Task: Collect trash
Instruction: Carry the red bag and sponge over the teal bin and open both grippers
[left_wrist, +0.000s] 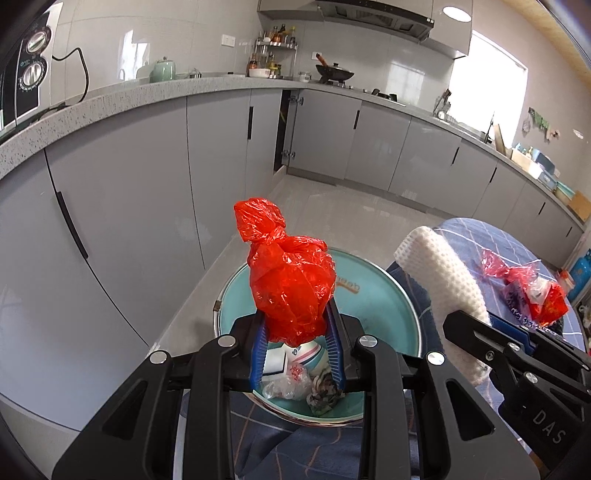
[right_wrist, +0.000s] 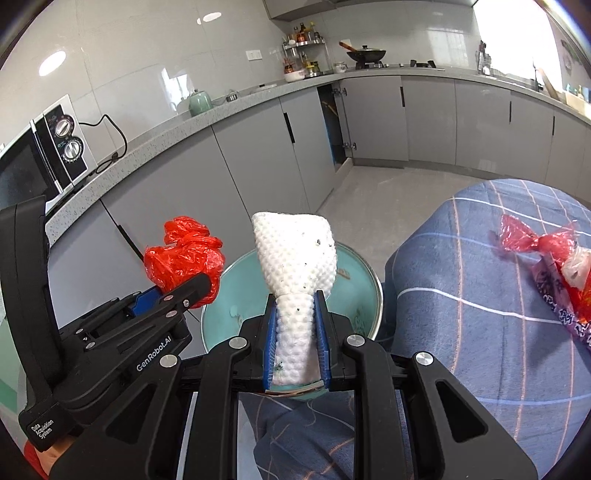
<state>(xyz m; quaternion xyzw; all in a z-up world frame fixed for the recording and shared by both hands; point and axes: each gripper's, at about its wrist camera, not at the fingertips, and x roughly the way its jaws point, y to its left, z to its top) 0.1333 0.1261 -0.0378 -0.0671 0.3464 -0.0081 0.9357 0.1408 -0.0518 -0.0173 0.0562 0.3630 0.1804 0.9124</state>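
Holding a knotted red plastic bag (left_wrist: 291, 284) clamped in my left gripper (left_wrist: 297, 345), I am gripping white foam netting (right_wrist: 297, 266) between my right gripper (right_wrist: 295, 343) fingers, both above the teal basin (left_wrist: 391, 310) where other trash (left_wrist: 306, 380) is lying.

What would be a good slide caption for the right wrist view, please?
Right gripper holds white foam netting over the teal basin; left gripper holds a red plastic bag.
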